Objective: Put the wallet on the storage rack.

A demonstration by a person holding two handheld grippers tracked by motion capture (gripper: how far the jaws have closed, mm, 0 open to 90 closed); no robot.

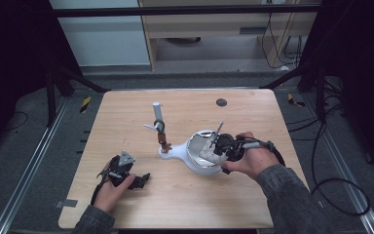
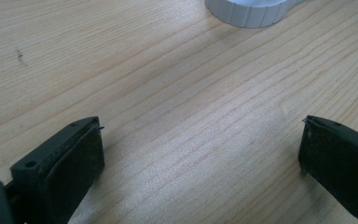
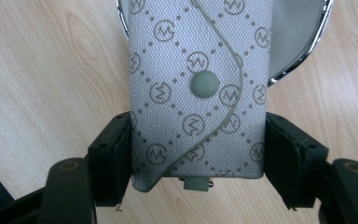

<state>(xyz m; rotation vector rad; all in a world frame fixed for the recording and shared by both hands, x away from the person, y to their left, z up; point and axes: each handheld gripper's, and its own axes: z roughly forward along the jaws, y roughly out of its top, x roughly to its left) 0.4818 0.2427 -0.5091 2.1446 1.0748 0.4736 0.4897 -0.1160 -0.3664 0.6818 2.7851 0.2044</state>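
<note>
Right gripper (image 3: 198, 158) is clamped on a grey patterned fabric pouch (image 3: 198, 84), one jaw on each long side near its lower end. In the high view the pouch (image 1: 210, 152) sits right of centre, held over the open bowl of a white stand mirror (image 1: 195, 163) lying on the table (image 1: 185, 200); in the right gripper view the mirror's chrome rim (image 3: 303, 56) curves behind the pouch at upper right.

Left gripper (image 2: 200, 154) is open, jaws wide apart with bare wood between them. In the high view it rests at lower left (image 1: 126, 178), well apart from the mirror.

Handling, my judgement: the pouch is woven cloth with a snap button (image 3: 204, 85) on a curved flap, so light and soft, and it will give under the pads rather than slip. The present hold across the flat sides looks sound; I'd keep it low on the body, clear of the flap. A small metal fitting shows at the bottom edge. I cannot tell whether anything is inside.

The mirror glass is the fragile item; any lowering into it should be slow. A thin jewellery stand (image 1: 159, 129) rises just left of the mirror, so I'd avoid sweeping that way.
</note>
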